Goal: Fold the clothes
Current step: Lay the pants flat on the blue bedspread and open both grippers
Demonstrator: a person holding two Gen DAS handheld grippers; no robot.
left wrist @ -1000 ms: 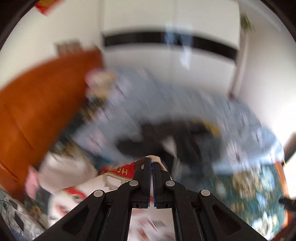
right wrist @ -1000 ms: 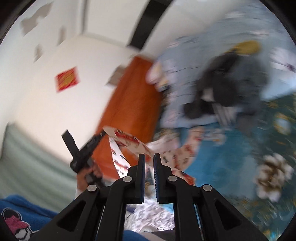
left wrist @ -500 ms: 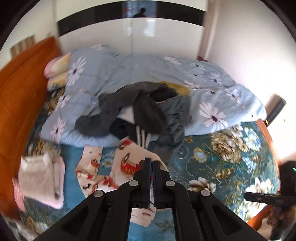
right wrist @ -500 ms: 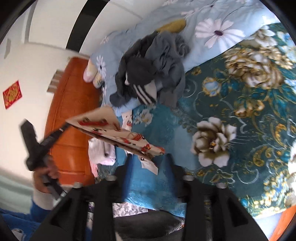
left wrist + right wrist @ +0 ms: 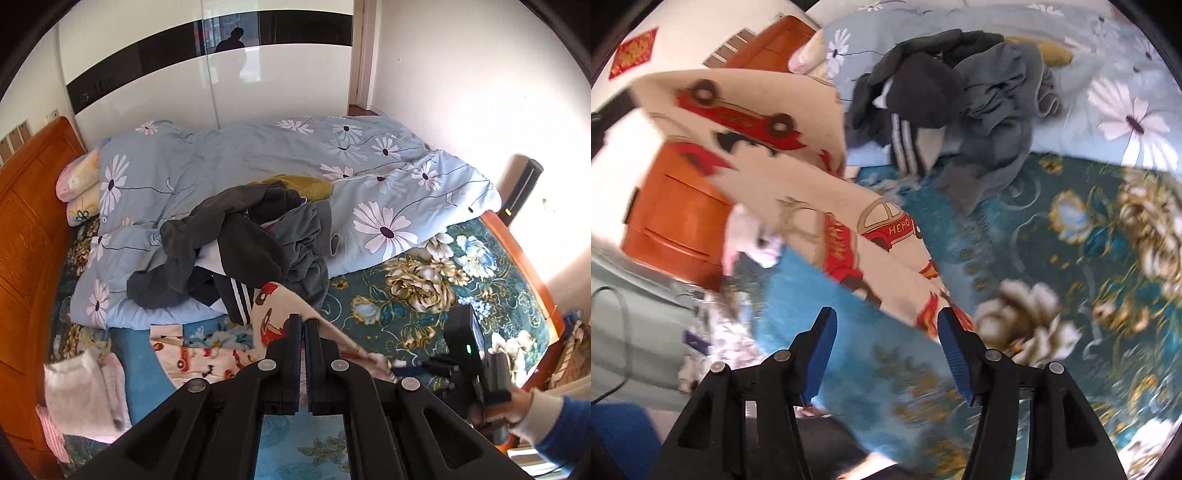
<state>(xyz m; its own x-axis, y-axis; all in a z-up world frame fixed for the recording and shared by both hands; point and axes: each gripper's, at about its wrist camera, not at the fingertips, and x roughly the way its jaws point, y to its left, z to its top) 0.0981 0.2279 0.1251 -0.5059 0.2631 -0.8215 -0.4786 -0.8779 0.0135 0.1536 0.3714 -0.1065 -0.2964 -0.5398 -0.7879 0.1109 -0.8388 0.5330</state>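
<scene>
A cream garment printed with red cars point(image 5: 273, 310) hangs over the bed, stretched between both grippers. My left gripper point(image 5: 305, 321) is shut on its edge and holds it up. The same garment point(image 5: 820, 206) fills the left of the right wrist view. My right gripper point(image 5: 884, 321) is open, its blue pads point(image 5: 822, 343) just below the garment's lower edge, not touching it. In the left wrist view the right gripper point(image 5: 402, 365) shows at the garment's far corner. A pile of dark grey clothes point(image 5: 251, 243) lies on the blue quilt behind.
A light blue daisy quilt point(image 5: 369, 170) covers the far half of the bed. The teal floral sheet point(image 5: 424, 295) lies on the near half. A folded pink-white stack point(image 5: 85, 395) sits at the left by the orange headboard point(image 5: 26, 236). Pillows point(image 5: 77, 184) lie at the head.
My right gripper has opened and let go of the garment. My left gripper stays shut on it. The garment has swung from a blurred lift to hanging over the bed.
</scene>
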